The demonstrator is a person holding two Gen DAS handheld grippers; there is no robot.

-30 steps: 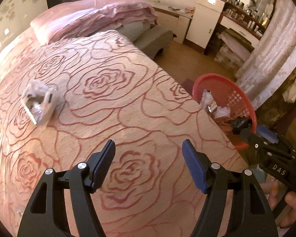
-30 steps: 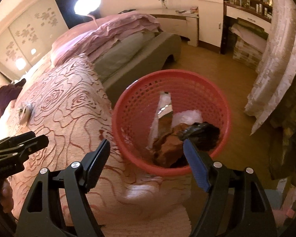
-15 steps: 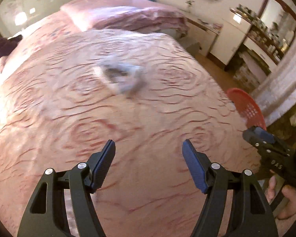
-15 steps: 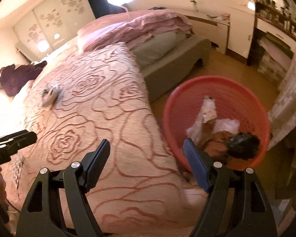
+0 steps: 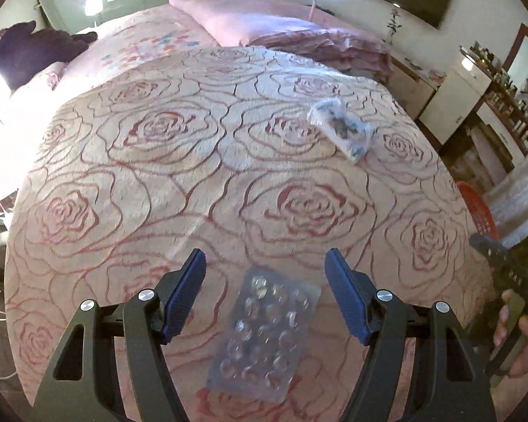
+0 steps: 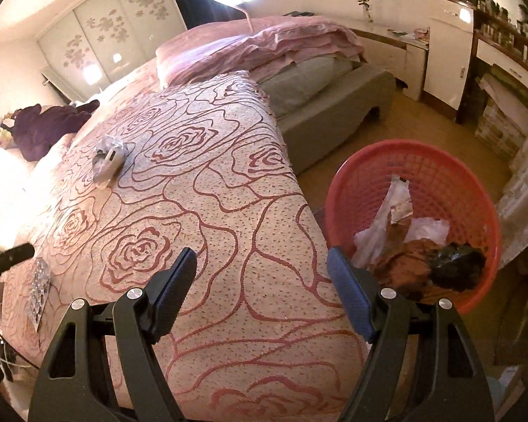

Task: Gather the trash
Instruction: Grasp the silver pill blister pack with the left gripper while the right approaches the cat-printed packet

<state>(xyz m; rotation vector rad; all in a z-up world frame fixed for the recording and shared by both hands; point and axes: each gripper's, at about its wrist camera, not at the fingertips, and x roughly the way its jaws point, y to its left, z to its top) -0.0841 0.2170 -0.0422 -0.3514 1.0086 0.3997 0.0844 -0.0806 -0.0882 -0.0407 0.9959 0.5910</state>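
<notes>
Your left gripper (image 5: 265, 283) hangs over the rose-patterned bedspread (image 5: 200, 183), jaws apart, nothing between the pads. A clear blister pack (image 5: 264, 337) lies flat on the spread right below and between the fingers, near edge of the bed; not touched. Farther out and to the right sits a crumpled white wrapper (image 5: 341, 128), also on the spread, well apart from the blister pack.

Your right gripper (image 6: 262, 277) is also spread wide and empty, over the right side of the bed. Right of it, on the floor just beside the bed, stands the red basket (image 6: 369, 168). It holds a white torn wrapper (image 6: 392, 204), brown crumpled paper (image 6: 404, 260) and a black lump (image 6: 457, 267) of something, can't tell what.

From the right wrist view the crumpled wrapper shows far left on the spread, and the blister pack near the left edge, under the tip of your left gripper. Pink pillow (image 5: 236, 17) and folded quilt (image 6: 299, 45) at the far end of the bed. A dark purple garment (image 6: 49, 123) lies far left.
</notes>
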